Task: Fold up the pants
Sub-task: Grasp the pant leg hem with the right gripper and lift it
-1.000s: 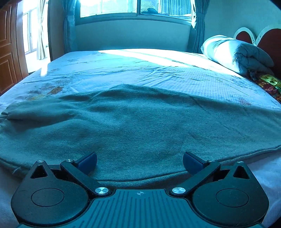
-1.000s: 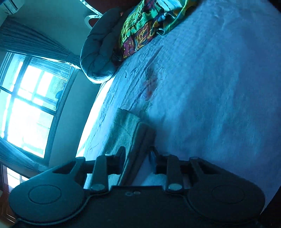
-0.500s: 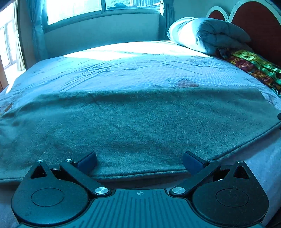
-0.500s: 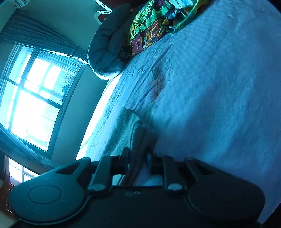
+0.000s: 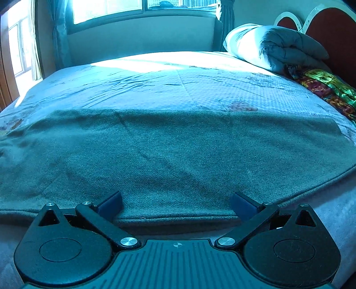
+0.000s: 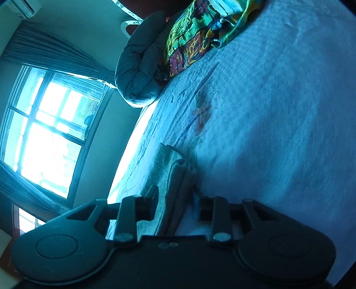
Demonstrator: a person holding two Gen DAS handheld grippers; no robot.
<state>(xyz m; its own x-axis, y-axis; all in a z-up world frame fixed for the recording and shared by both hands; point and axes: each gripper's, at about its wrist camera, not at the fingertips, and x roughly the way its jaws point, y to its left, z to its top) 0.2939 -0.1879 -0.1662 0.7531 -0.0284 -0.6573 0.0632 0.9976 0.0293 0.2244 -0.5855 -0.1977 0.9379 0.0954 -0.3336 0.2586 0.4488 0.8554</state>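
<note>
The grey-green pants [image 5: 173, 155] lie flat across the bed, spread wide from left to right. My left gripper [image 5: 176, 203] is open, its blue pads [image 5: 111, 201] wide apart at the near hem of the pants, holding nothing. In the right wrist view the folded end of the pants [image 6: 171, 177] sits between the fingers of my right gripper [image 6: 175, 202]. The jaws stand a little apart around the cloth edge, with gaps on both sides.
A light blue bedspread [image 5: 200, 84] covers the bed. A rolled grey duvet [image 5: 278, 49] and a colourful blanket [image 5: 327, 89] lie by the red headboard [image 5: 329, 29]. A window [image 5: 138, 6] and curtains stand behind the bed.
The right gripper's jaws, closed tight on the pants edge half a second ago, have spread apart. The left wrist view swung right, then back slightly left; the left gripper stayed open.
</note>
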